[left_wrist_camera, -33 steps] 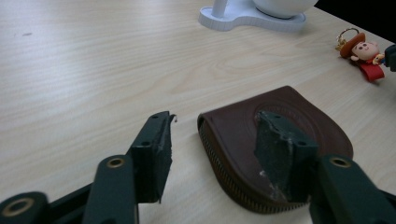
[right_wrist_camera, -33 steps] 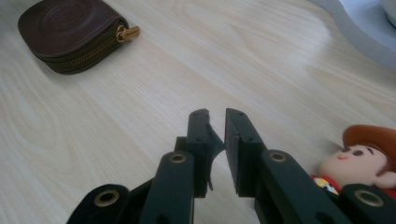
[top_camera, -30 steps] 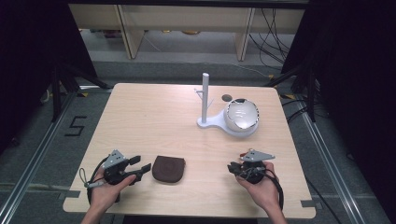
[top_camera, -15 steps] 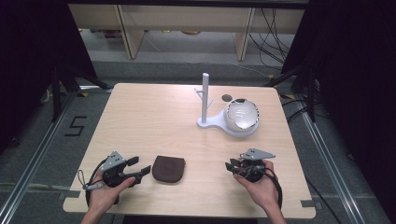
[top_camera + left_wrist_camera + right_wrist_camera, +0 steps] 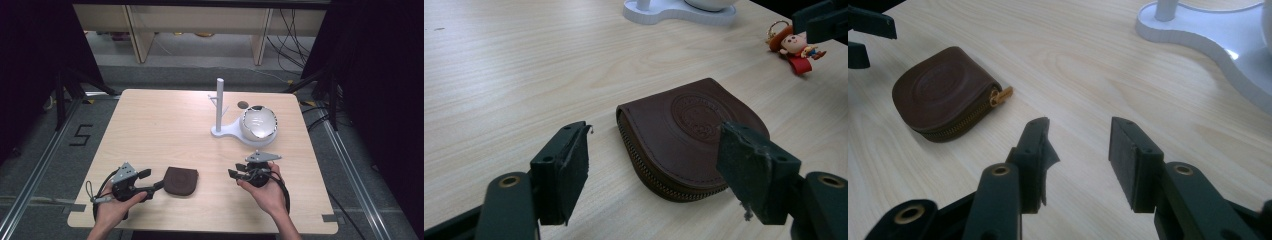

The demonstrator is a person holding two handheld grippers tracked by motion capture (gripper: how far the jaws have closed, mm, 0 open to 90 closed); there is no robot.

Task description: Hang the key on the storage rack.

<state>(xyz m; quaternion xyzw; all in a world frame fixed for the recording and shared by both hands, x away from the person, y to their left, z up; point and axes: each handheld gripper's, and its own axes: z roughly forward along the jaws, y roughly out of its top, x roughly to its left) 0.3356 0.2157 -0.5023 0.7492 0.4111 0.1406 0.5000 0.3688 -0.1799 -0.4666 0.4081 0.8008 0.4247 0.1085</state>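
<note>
A brown leather zip pouch (image 5: pixel 181 180) (image 5: pixel 694 135) (image 5: pixel 943 95) lies flat near the table's front edge. My left gripper (image 5: pixel 152 179) (image 5: pixel 659 150) points at it from the left. Its jaws have just been opening and stand wide, with the pouch's near edge just ahead of them and untouched. My right gripper (image 5: pixel 236 173) (image 5: pixel 1080 145) hovers at the front right and points left towards the pouch. Its jaws have also just been opening, with only bare table between them. A small toy figure keychain (image 5: pixel 794 45) lies on the table by the right gripper's jaws.
A white stand (image 5: pixel 226 131) (image 5: pixel 1198 35) with an upright post (image 5: pixel 219 102) and a round white bowl (image 5: pixel 258 122) sits right of the table's centre. A small dark disc (image 5: pixel 243 104) lies behind it. The table's front edge runs close under both hands.
My right gripper has shifted a little to the left and its jaws have spread apart. The left gripper's jaws have widened slightly while that hand stayed put.
</note>
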